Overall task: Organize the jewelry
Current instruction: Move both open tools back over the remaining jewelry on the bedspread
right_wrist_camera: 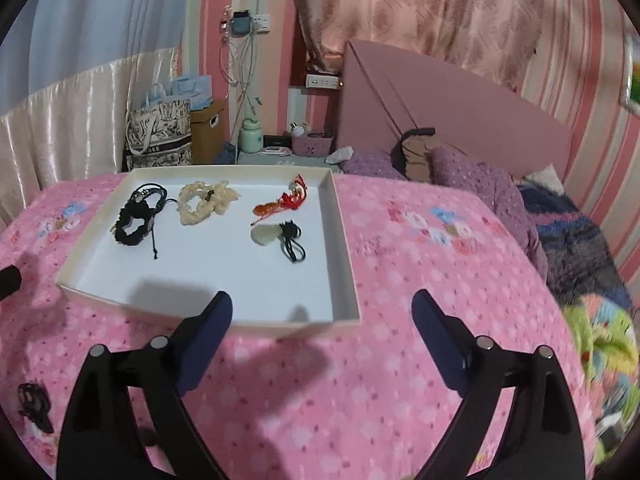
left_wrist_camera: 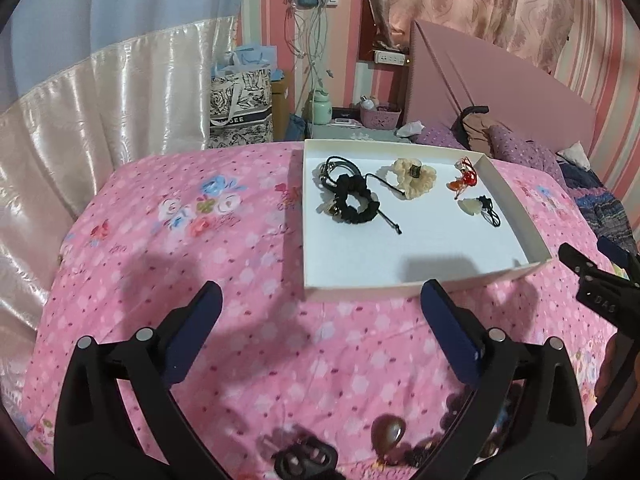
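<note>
Pink floral bedspread [right_wrist_camera: 400,248] carried a white tray [right_wrist_camera: 344,256] holding black bracelet [right_wrist_camera: 134,220], cream scrunchie [right_wrist_camera: 200,204], red charm [right_wrist_camera: 286,202] and pale pendant [right_wrist_camera: 264,236]. More dark jewelry [left_wrist_camera: 304,456] lay loose on the bed under the left gripper [left_wrist_camera: 320,312]. Left fingers [left_wrist_camera: 192,336] were spread wide, holding nothing. Right gripper [right_wrist_camera: 322,316] hovered at the tray's near edge, fingers [right_wrist_camera: 440,344] also spread, empty.

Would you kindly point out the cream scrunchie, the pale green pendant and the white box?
cream scrunchie [left_wrist_camera: 414,178], left wrist view, ruffled fabric ring.
pale green pendant [right_wrist_camera: 262,235], right wrist view, stone body.
white box [right_wrist_camera: 344,240], right wrist view, right wall.
</note>
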A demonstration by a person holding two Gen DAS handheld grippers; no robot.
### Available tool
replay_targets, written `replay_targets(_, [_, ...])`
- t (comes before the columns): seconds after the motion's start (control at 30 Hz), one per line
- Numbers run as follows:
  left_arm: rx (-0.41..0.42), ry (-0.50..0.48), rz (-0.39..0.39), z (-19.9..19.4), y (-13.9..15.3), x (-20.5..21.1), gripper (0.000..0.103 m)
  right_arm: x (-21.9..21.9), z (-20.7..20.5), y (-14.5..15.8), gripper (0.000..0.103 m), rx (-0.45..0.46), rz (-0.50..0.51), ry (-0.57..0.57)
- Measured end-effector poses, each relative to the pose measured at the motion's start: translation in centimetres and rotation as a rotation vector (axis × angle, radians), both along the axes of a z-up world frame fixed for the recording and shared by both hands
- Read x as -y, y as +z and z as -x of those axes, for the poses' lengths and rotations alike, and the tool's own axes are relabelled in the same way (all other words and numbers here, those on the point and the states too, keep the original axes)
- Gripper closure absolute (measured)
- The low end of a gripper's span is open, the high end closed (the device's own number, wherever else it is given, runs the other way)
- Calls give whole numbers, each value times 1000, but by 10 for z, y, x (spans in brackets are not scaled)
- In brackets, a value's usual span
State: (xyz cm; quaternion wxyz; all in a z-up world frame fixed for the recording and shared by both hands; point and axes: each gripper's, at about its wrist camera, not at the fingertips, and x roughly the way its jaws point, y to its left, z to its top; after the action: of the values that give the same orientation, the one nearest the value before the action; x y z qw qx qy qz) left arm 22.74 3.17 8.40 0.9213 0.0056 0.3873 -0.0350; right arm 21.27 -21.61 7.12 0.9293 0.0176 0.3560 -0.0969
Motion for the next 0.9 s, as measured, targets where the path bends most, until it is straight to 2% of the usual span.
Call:
replay_targets(0.13, [-1,11,-26,12,-1,-3,5,2,20,4,12,8,-37,3])
replay_targets(0.27, [-28,-2,-2,21,-3,-8,4,-3,36,6,12,13,-39,11])
replay_targets(0.9, [-81,-60,-22,64,-15,11,5,-3,78,-4,12,-28,-25,-5])
